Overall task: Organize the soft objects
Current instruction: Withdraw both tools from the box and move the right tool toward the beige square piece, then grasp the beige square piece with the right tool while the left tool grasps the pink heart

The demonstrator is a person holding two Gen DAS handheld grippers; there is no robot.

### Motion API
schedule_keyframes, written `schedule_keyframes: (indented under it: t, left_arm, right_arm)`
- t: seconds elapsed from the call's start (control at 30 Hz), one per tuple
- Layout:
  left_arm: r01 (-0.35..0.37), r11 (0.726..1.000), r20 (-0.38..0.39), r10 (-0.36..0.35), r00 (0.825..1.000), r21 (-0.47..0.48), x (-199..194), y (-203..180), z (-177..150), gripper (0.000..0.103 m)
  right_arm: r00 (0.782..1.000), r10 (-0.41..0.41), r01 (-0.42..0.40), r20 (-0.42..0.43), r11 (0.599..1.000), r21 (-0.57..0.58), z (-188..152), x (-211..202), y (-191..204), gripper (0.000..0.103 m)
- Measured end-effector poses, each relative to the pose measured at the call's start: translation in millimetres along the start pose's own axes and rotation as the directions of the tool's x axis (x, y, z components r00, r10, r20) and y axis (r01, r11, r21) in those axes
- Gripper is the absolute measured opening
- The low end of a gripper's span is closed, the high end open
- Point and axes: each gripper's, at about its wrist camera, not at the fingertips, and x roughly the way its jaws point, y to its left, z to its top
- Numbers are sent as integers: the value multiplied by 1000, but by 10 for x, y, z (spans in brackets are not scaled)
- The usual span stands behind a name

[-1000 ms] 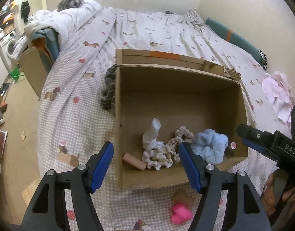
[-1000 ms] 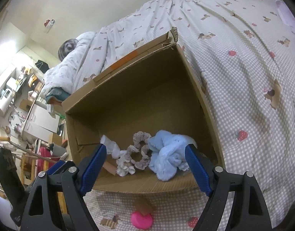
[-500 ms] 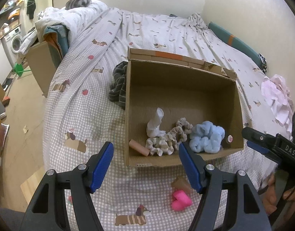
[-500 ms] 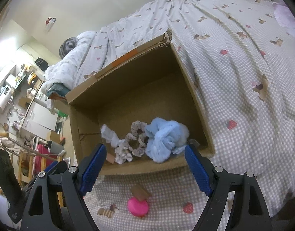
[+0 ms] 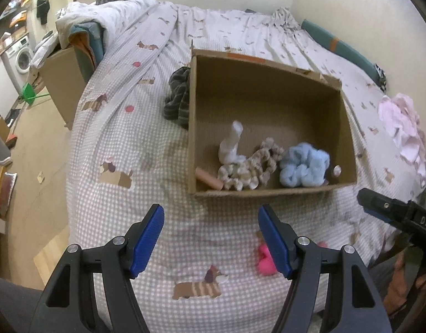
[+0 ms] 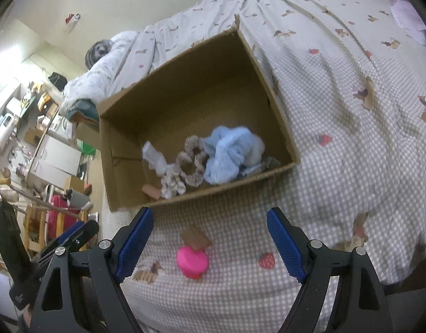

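Observation:
An open cardboard box [image 5: 348,127] [image 6: 271,102] lies on the bed. Inside it are a fluffy light blue scrunchie [image 5: 304,166] [image 6: 229,155], beige scrunchies [image 5: 254,163] [image 6: 190,163], a white cloth piece [image 5: 232,144] [image 6: 154,158] and a small pink roll [image 5: 208,177] [image 6: 151,191]. A bright pink soft object [image 5: 264,260] [image 6: 192,260] lies on the bedspread in front of the box, beside a small brown piece [image 6: 196,237]. My left gripper [image 5: 211,238] is open and empty, above the bedspread short of the box. My right gripper [image 6: 210,241] is open and empty, just over the pink object.
A dark striped cloth [image 5: 178,97] lies against the box's left side. A pink cloth [image 5: 401,127] lies at the right of the bed. Bedding is heaped at the far left [image 5: 101,19]. The bed edge drops to the floor at the left [image 5: 38,144].
Both grippers have pulled back from the box toward the near bed edge. The box now sits farther away, and the pink object shows between the right gripper's fingers.

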Motion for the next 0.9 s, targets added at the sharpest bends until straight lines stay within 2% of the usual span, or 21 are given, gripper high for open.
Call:
schedule_keyframes:
  t: [0.17,0.33,0.37,0.4,0.47,0.63,0.7,0.77,0.87,0.9]
  left_arm:
    - [-7,1000,-12,6,1000,-13,21,110,-44,67]
    - [0,999,-28,-1,1000,-38,53,207,-65,67]
    - [2,999,-29,-3,1000,-41,52,212,-66,67]
    - [4,999,-29,-5,1000,-42,52,212,-66,67]
    - [7,999,-30,-8,1000,-41,55,197,-64,67]
    - [13,1000,-33,-14,999,-26,85,125,-59,67]
    - [8,1000,-35,-9,999,-13,107,93,-66,67]
    - [7,1000,-40,-7,999,-5,130,74,-71,67]
    - [14,1000,-55,-14,998,-3,183,33,-82,67]
    - [18,1000,-59,-18,998,-3,201,15,-82,67]
  right_arm:
    - [999,-7,7,-42,1000,-6,-64,88,-26,89]
    - [984,45,-44,-170,999,12,-123,408,34,89]
    - [979,51,-50,-195,999,13,-135,486,53,83]
    - [972,63,-61,-224,998,18,-145,576,79,71]
    - [955,82,-75,-285,997,35,-168,777,129,57]
    - [934,36,-30,-356,999,22,-217,1153,247,56]
    - [929,9,-7,-370,1000,5,-237,1254,275,48]
    - [922,-6,7,-386,1000,1,-266,1338,278,45]
    - [919,-11,10,-394,1000,-4,-288,1370,262,31]
    - [920,-8,6,-391,1000,-8,-284,1363,270,24]
